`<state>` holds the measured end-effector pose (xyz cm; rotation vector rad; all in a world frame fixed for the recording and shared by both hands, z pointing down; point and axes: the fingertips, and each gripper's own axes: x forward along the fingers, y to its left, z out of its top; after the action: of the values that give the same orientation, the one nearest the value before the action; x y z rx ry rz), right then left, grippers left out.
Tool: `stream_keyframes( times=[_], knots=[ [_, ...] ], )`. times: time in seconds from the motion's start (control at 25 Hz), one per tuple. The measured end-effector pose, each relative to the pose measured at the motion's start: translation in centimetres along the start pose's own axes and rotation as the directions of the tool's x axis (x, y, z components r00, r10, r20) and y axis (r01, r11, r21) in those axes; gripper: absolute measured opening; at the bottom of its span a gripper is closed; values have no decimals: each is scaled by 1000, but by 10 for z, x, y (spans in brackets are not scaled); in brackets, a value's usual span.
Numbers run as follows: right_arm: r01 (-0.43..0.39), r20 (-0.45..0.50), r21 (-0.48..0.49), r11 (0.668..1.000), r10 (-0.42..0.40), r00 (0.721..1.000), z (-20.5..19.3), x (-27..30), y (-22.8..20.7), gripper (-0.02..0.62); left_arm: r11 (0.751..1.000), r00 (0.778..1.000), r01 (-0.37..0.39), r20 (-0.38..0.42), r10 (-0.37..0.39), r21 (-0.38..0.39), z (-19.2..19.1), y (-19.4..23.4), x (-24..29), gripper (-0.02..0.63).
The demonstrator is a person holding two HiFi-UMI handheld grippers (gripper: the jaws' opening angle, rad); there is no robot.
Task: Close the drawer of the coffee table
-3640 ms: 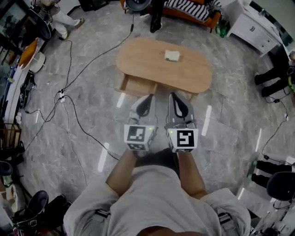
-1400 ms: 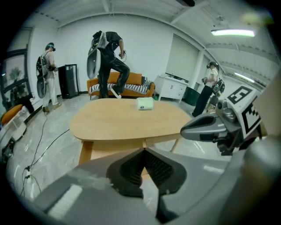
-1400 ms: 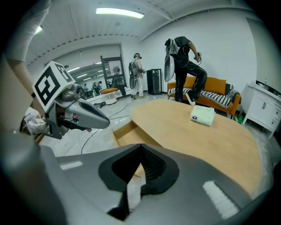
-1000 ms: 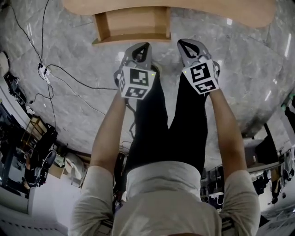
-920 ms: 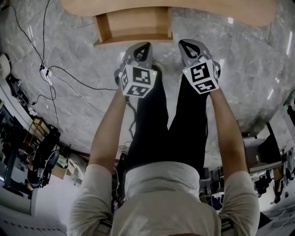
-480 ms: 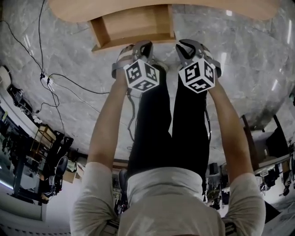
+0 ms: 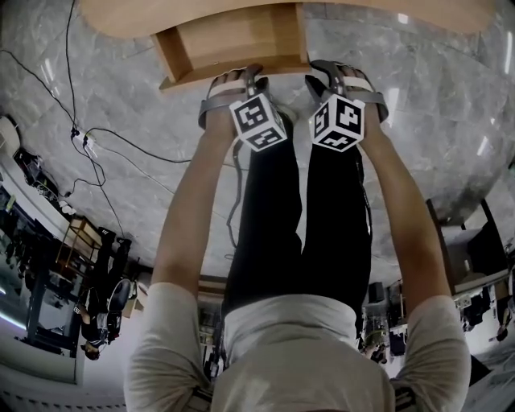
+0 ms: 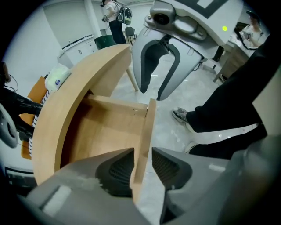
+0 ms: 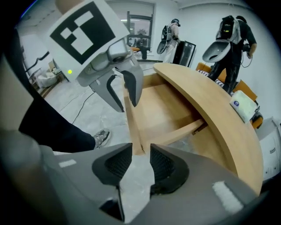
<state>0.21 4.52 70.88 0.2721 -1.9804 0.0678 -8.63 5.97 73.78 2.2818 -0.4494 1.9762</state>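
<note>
The wooden coffee table (image 7: 161,12) has its drawer (image 7: 233,40) pulled out toward me. Both grippers point steeply down at the drawer's front panel (image 7: 233,71). My left gripper (image 7: 233,80) straddles that panel (image 8: 147,132). Its jaws are opening, with the panel's top edge between the pads (image 8: 141,169) and a gap on the right pad's side. My right gripper (image 7: 342,72) is opening too, and only the panel's end corner (image 9: 134,127) sits in its gap (image 9: 141,165). Each gripper shows in the other's view: the right gripper (image 8: 151,94) and the left gripper (image 9: 127,107).
A white tissue pack (image 9: 243,104) lies on the tabletop (image 9: 210,110). My legs and shoes (image 8: 181,115) stand close to the drawer front. Cables (image 7: 105,145) trail over the marble floor at the left. People stand beyond the table (image 9: 228,30).
Both grippers have come down from above my feet to the drawer's front panel, rolling as they went. Their jaws, shut before, now stand apart around the panel.
</note>
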Motion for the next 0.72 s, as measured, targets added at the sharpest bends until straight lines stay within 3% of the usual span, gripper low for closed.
stream_keyframes(
  times=[0.28,0.72],
  knots=[
    [-15,-24,-32,999,14,1000,0,20,6,124,999,998,-40,-44,41,12,-10,7,14,126],
    [-53,-27,-118,992,50,998,0,19,11,80,998,998,15,-62,-11,59,-10,4,14,101]
  ],
)
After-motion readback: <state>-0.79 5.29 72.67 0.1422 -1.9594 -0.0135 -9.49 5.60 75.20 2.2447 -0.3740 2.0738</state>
